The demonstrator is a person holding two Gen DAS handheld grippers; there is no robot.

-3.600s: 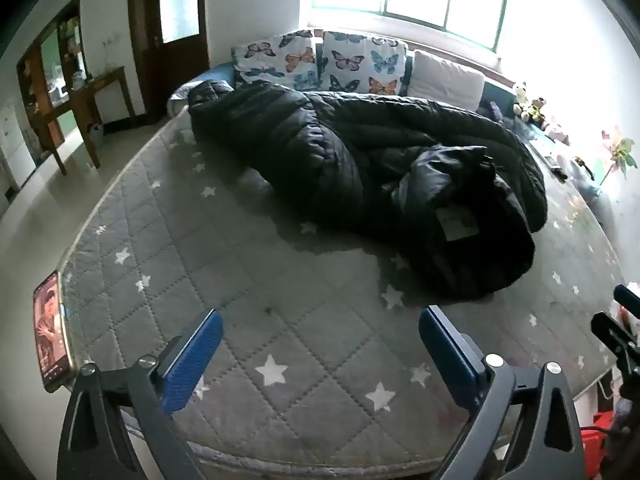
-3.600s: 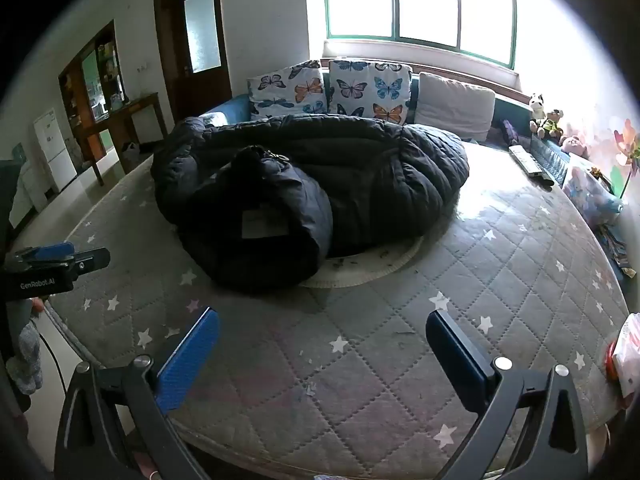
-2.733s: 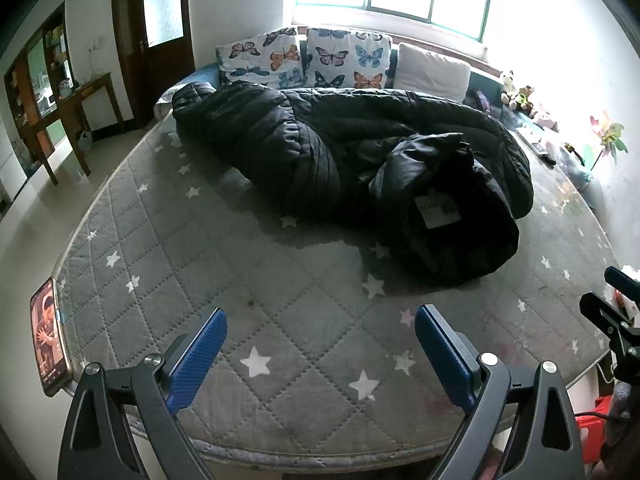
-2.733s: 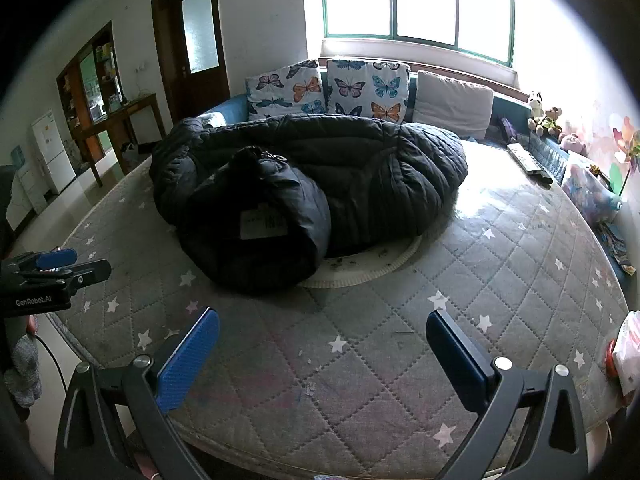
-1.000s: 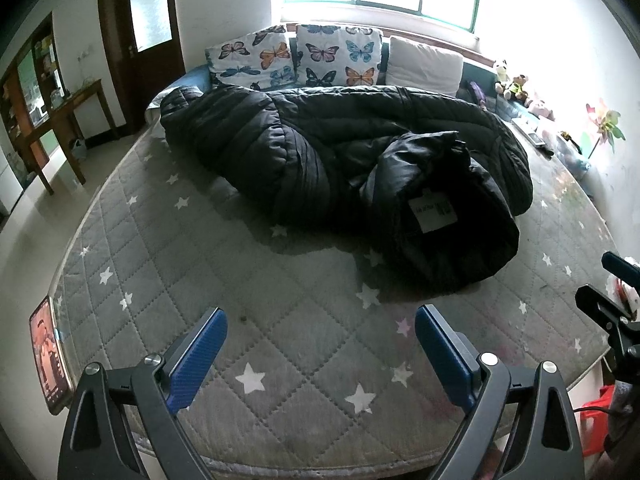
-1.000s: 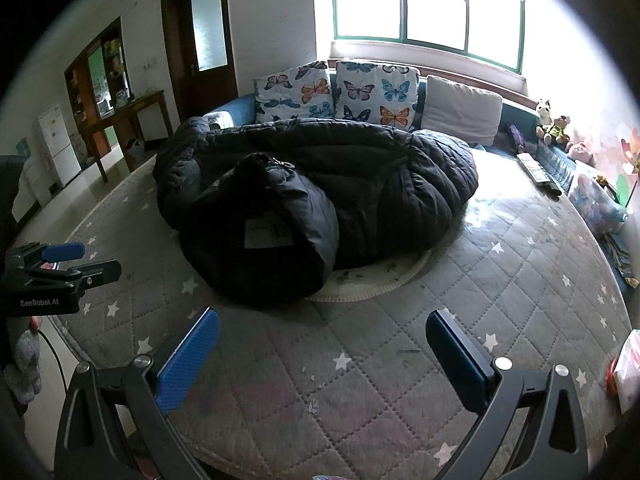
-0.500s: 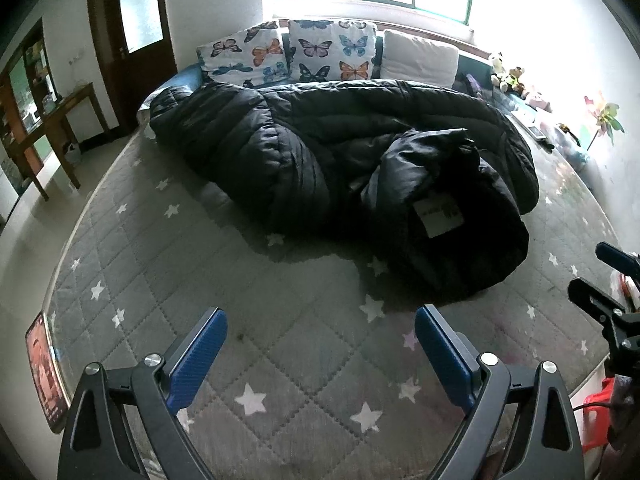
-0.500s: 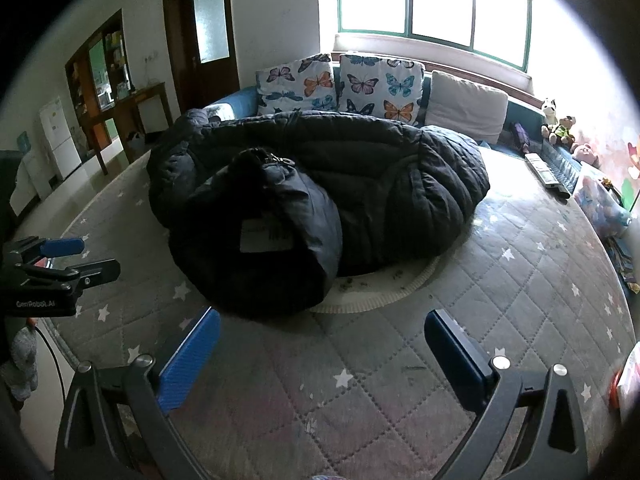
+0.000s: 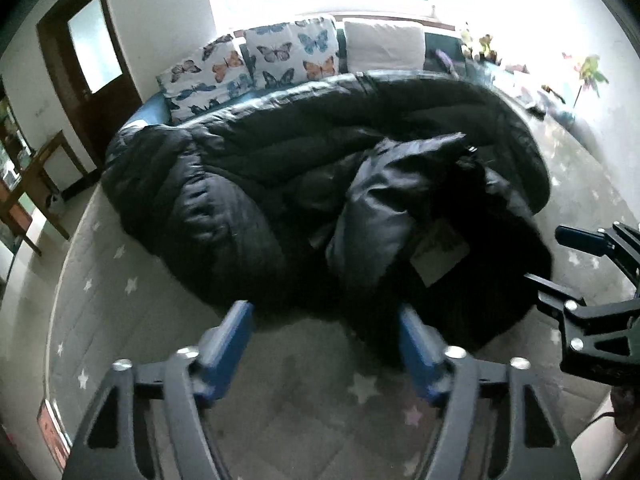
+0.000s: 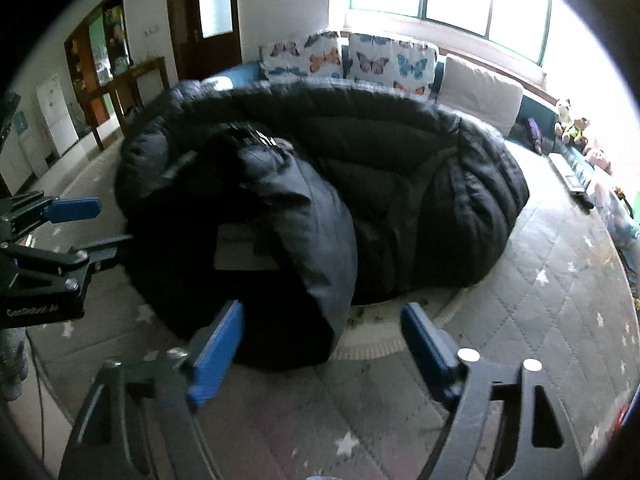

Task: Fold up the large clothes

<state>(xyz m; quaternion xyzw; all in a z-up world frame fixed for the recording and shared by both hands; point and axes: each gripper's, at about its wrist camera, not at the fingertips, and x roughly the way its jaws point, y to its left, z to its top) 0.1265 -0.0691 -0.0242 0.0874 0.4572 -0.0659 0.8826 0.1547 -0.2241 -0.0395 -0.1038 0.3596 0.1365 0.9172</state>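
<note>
Black puffy coat (image 9: 280,184) heaped on the star-quilted bed (image 10: 540,320), unfolded.

Probably light, soft, slippery and springy; best pinched at the near hem. Left gripper (image 9: 324,334) and right gripper (image 10: 322,334) jaws apart, closing, nothing between them yet.

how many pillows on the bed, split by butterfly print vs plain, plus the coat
butterfly-print pillows: 2
plain white pillow: 1
black puffer coat: 1
total: 4
</note>
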